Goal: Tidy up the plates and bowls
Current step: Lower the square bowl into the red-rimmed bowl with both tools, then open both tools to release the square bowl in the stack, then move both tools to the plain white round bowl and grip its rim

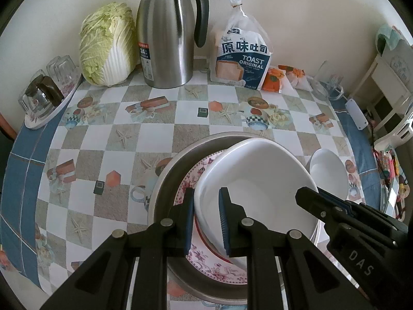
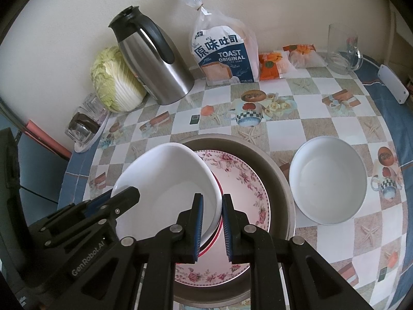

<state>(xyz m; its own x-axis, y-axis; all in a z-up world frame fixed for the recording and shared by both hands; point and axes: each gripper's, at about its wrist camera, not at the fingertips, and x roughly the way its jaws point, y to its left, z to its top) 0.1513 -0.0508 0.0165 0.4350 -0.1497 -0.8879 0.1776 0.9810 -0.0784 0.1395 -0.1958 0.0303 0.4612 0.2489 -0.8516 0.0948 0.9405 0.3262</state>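
White bowl held tilted over floral plate in steel basin; left gripper clamps its 9 o'clock rim, right gripper its 3 o'clock rim, likely for level stacking. Second bowl on desk, 3 o'clock of basin.

Soft, even daylight; we see faint shadows on the table. Mild glare on the steel jug. Sharp centre, strong fisheye bending, dark vignetted corners.
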